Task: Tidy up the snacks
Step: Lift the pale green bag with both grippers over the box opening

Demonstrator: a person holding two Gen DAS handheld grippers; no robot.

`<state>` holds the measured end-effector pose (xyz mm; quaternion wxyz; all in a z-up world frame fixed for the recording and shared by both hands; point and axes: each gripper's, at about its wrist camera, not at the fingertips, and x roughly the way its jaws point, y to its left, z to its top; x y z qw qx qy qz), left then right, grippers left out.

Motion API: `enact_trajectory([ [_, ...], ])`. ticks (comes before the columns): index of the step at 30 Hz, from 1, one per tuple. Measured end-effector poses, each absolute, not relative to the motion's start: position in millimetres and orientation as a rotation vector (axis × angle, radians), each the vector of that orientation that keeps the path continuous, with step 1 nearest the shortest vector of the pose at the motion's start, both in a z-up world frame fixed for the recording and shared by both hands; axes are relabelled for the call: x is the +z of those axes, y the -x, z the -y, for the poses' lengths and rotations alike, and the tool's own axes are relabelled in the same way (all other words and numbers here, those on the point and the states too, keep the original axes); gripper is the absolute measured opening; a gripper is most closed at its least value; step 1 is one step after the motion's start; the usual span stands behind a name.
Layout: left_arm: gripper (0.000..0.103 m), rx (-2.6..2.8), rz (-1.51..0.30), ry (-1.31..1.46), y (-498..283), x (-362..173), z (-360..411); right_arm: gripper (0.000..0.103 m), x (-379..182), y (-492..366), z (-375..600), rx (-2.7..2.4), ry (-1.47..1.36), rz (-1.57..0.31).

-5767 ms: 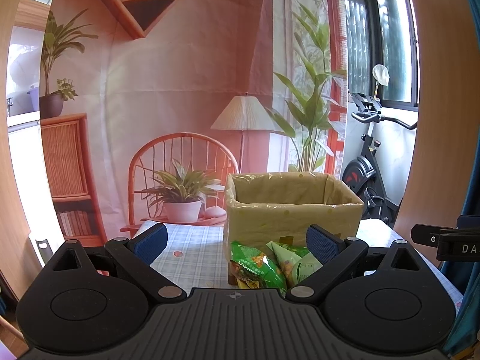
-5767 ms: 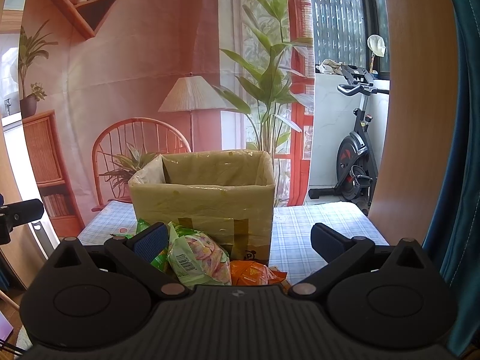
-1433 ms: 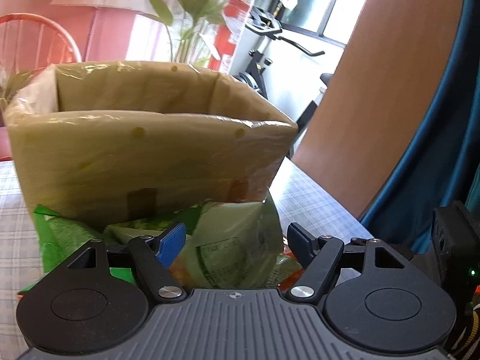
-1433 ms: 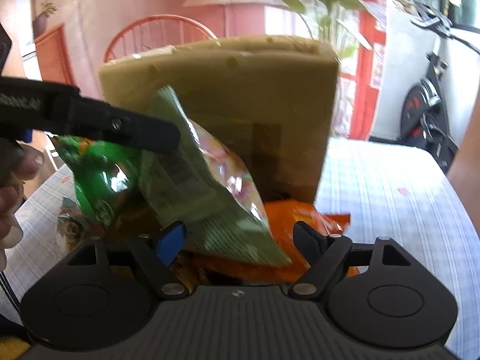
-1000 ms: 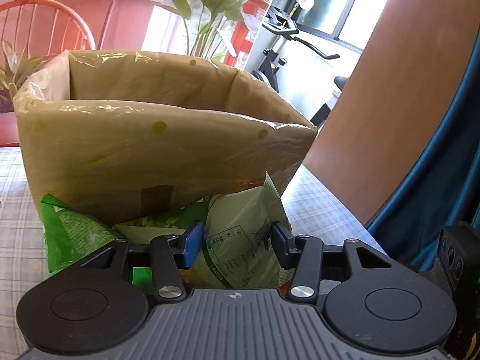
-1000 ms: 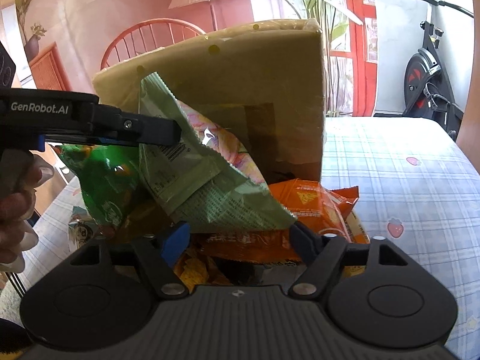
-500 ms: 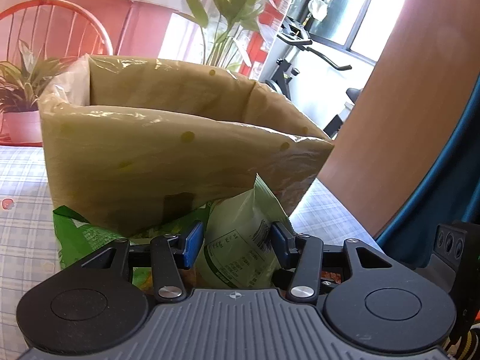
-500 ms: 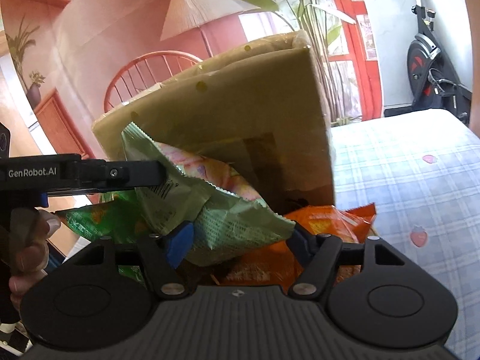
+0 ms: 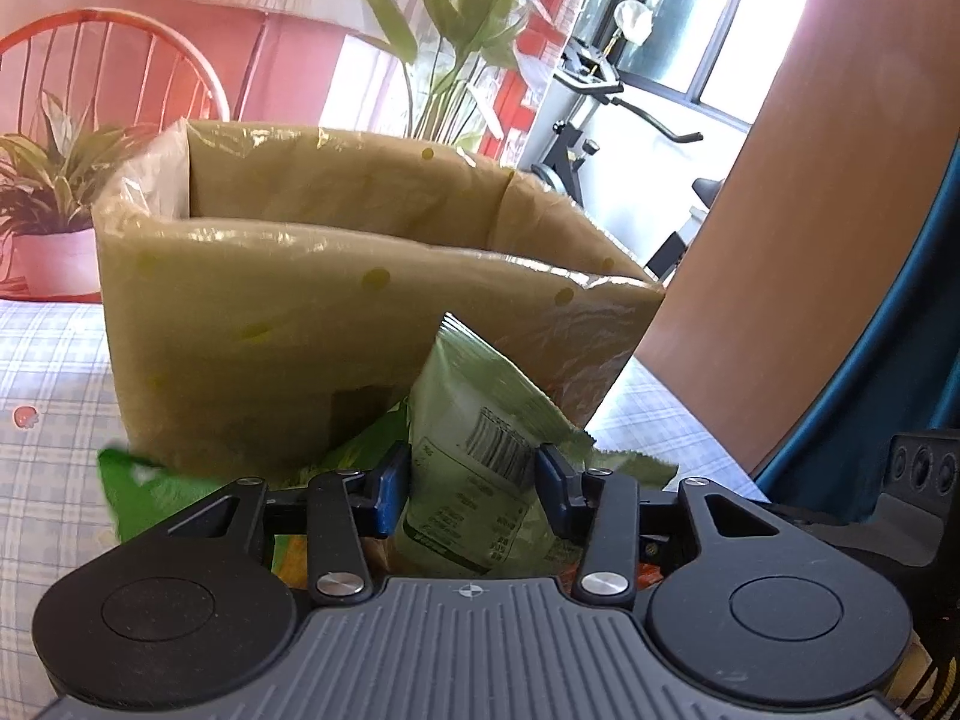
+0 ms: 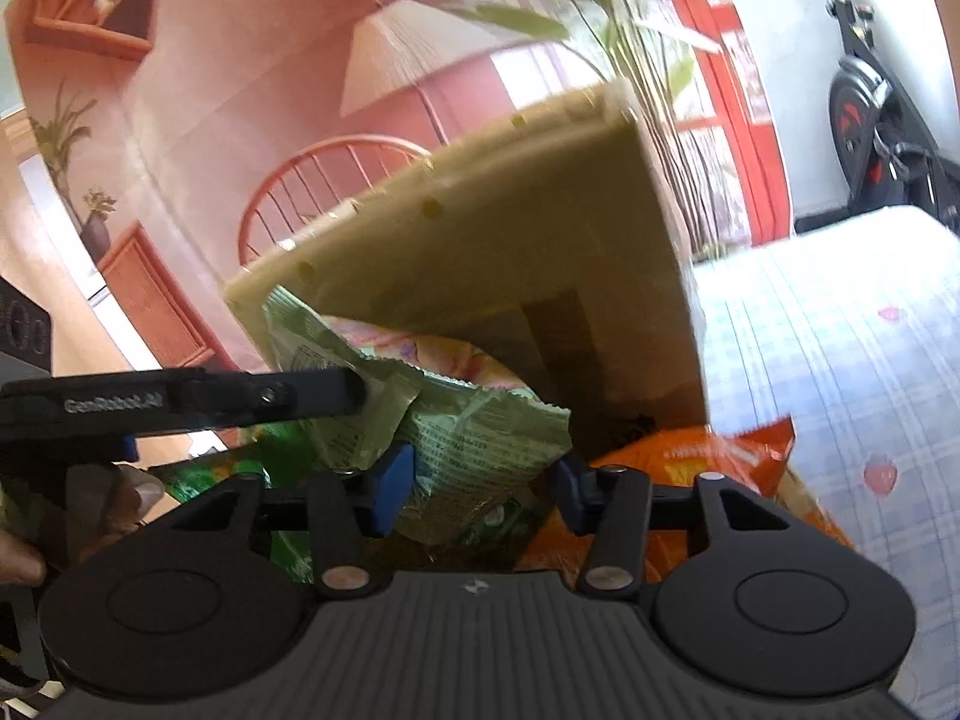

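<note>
- We cannot see inside the cardboard box lined with yellowish plastic film; its near wall blocks the interior, so its contents are unknown.
- The right wrist view is motion-blurred, and the gripper bodies cover the lower parts of the snack pile in both views.
- We count one pale green crinkled snack packet with a barcode, one bright green snack bag and one orange snack bag; further packets may lie hidden.
- The left gripper pinches the pale green packet between its blue pads, just in front of the box.
- The right gripper has its jaws at the same packet's sides; we cannot tell whether they press it.
- All snacks sit outside the box on the blue-checked tablecloth.
</note>
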<state>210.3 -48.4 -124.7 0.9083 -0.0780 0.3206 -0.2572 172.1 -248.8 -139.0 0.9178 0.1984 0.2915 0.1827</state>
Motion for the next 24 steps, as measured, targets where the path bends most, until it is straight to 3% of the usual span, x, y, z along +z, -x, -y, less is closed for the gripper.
enact_trajectory([
  [24, 0.047, -0.624, -0.404, 0.183, -186.0, -4.1, 41.5, 0.049, 1.8, -170.9, 242.1, 0.418, -0.238, -0.276],
])
